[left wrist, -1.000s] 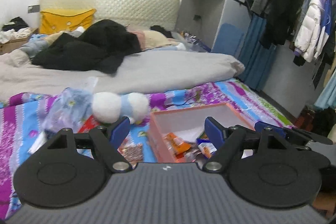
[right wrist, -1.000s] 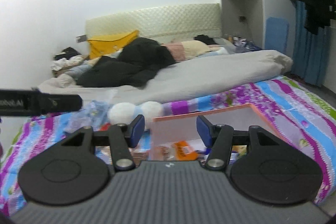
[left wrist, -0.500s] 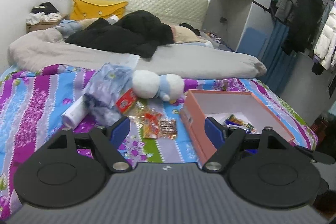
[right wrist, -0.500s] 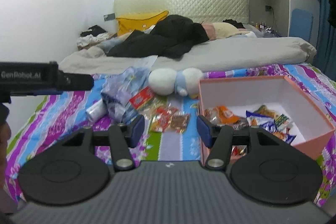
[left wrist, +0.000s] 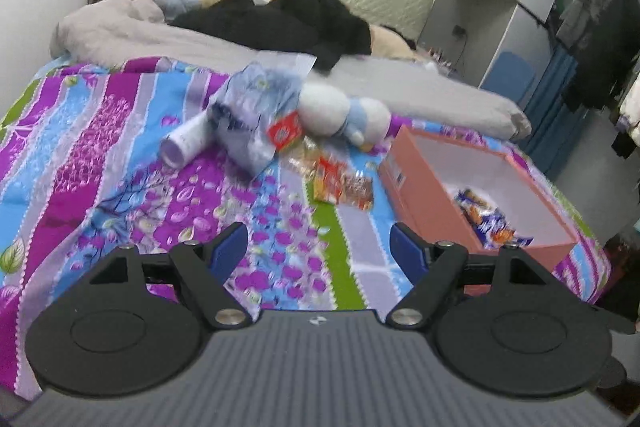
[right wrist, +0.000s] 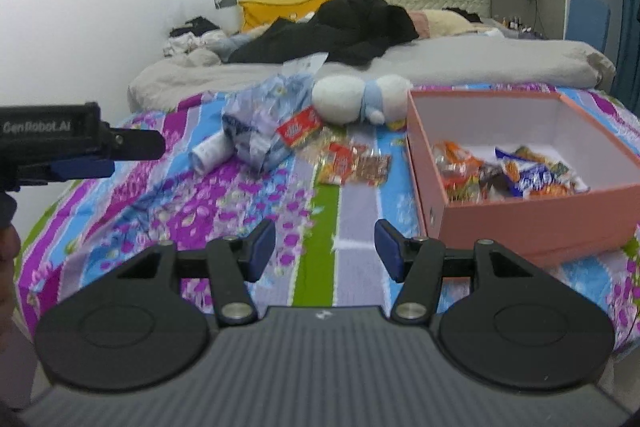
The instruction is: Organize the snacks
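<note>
Both claws, left claw [left wrist: 318, 247] and right claw [right wrist: 325, 249], hang apart and empty; better aim for the loose snack packets [right wrist: 352, 167] at twelve o'clock, nipping one edge cleanly before the pink box [right wrist: 532, 211].

A bed [right wrist: 248, 211] is spreading across the room, wearing a striped floral cover in purple, blue and green. Lying on it — a pink open box [right wrist: 532, 215] at the right, loose snack packets [right wrist: 352, 167] just beside its left wall, a white plush toy [right wrist: 360, 99], a crumpled clear bag [right wrist: 260, 119] and a white tube [right wrist: 208, 153]. Farther back, a grey duvet [right wrist: 460, 63] and black clothing [right wrist: 340, 31] are resting near a yellow pillow [right wrist: 288, 5].
</note>
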The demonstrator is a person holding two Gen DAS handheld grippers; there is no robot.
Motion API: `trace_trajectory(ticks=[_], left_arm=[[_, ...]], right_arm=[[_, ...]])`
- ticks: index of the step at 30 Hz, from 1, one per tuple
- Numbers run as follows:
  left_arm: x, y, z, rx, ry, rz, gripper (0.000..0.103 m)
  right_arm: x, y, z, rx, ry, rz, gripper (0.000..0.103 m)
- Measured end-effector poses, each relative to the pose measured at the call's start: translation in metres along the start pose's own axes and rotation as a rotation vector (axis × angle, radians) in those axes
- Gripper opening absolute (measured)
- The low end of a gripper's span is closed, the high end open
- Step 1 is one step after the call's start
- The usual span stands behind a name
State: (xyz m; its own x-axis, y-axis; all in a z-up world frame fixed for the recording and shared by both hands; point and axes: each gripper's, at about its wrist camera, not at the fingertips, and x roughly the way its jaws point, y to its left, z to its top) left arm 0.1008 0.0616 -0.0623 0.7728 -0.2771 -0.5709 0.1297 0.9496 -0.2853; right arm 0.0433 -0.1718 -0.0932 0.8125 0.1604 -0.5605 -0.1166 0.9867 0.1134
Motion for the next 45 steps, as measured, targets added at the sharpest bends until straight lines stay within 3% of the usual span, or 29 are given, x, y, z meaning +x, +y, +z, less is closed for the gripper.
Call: trace_trajectory(ticks=[8, 25, 32, 40, 45], left_arm=[[0.022, 0.007, -0.012, 0.002, 0.047, -0.009, 0.082], [0.107, 0.038, 0.012, -0.062, 0.071, -0.002, 0.082], [0.159, 0.053, 0.015, -0.140, 0.115, -0.043, 0.081], [0.237, 0.061, 0.020, -0.240, 0.121, -0.143, 0.080], [0.289, 0.066, 0.020, -0.322, 0.143, -0.199, 0.061]], right_arm=[[0.010, 0.004, -0.013, 0.000, 0.016, -0.009, 0.057], [0.071, 0.017, -0.013, -0.056, 0.068, 0.004, 0.057], [0.104, 0.020, -0.004, -0.110, 0.091, 0.004, 0.057], [0.165, 0.010, 0.006, -0.155, 0.121, -0.047, 0.057], [0.204, -0.004, 0.015, -0.119, 0.147, -0.070, 0.057]])
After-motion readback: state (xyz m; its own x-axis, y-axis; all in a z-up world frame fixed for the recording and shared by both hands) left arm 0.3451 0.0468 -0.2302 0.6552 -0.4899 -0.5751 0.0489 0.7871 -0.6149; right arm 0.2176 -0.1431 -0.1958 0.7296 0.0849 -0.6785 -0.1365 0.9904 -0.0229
